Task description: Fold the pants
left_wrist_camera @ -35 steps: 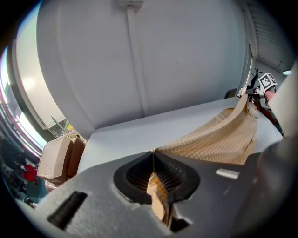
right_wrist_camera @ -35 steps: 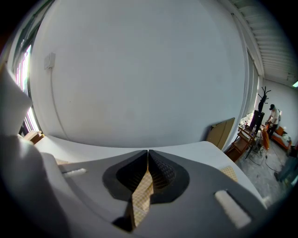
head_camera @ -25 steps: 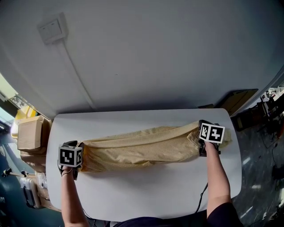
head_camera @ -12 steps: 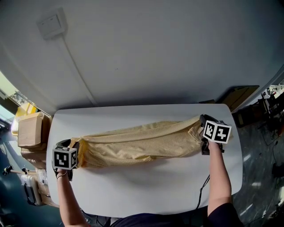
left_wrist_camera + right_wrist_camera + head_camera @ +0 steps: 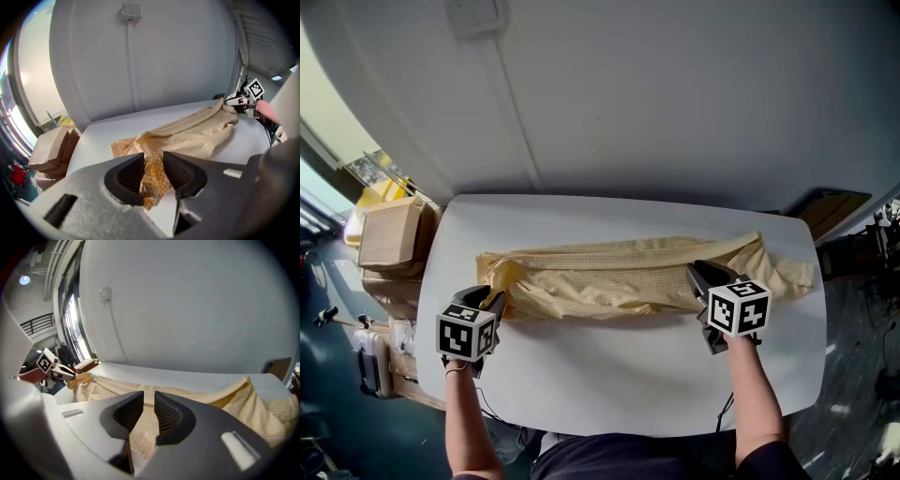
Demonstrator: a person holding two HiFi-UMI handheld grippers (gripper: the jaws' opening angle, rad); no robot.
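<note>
Our arms reach up from the bottom of the frame. The left gripper (image 5: pixel 153 171) has just been closing, and its jaws pinch one end of the pants (image 5: pixel 628 281). The right gripper (image 5: pixel 149 411) has just been opening; its jaws stand a little apart over the pants, which lie across the middle of the bench (image 5: pixel 619 375). A shut box (image 5: pixel 389 234) sits at the left edge.

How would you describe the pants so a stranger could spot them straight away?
Look for the white table by the grey wall. Lying lengthwise across it are the pants: a long, tan, checked strip of cloth, the only soft, crumpled thing on that smooth top.
</note>
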